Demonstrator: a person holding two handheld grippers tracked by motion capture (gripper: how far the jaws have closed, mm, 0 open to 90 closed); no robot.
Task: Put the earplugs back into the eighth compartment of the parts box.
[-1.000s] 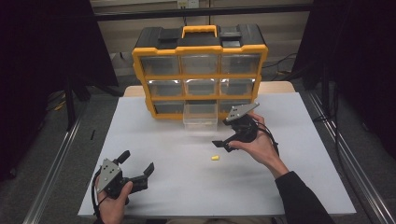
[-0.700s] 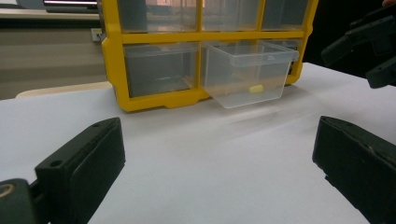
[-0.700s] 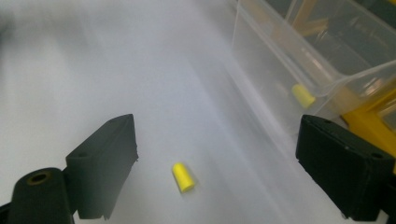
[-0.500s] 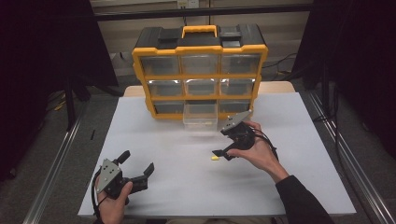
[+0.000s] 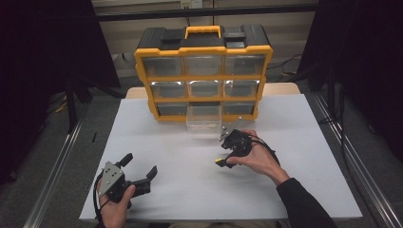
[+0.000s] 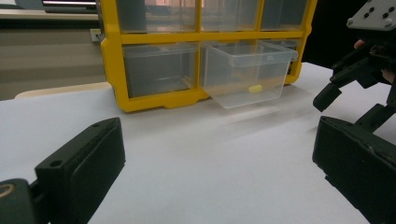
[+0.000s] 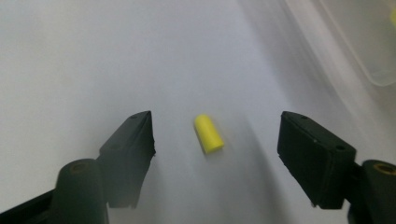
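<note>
Probably light and soft, the yellow plug [image 7: 208,134] lay between the gaping right gripper [image 7: 215,140]; best pinched across its middle.

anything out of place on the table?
One small yellow plug lies loose on the white table, between the open jaws of the right gripper. A matching piece sits in the pulled-out clear drawer of the yellow organizer.

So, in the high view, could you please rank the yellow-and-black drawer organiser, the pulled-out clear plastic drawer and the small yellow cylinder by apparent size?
1. Yellow-and-black drawer organiser, largest by far.
2. Pulled-out clear plastic drawer.
3. Small yellow cylinder, a tiny speck between the right gripper's open jaws.
</note>
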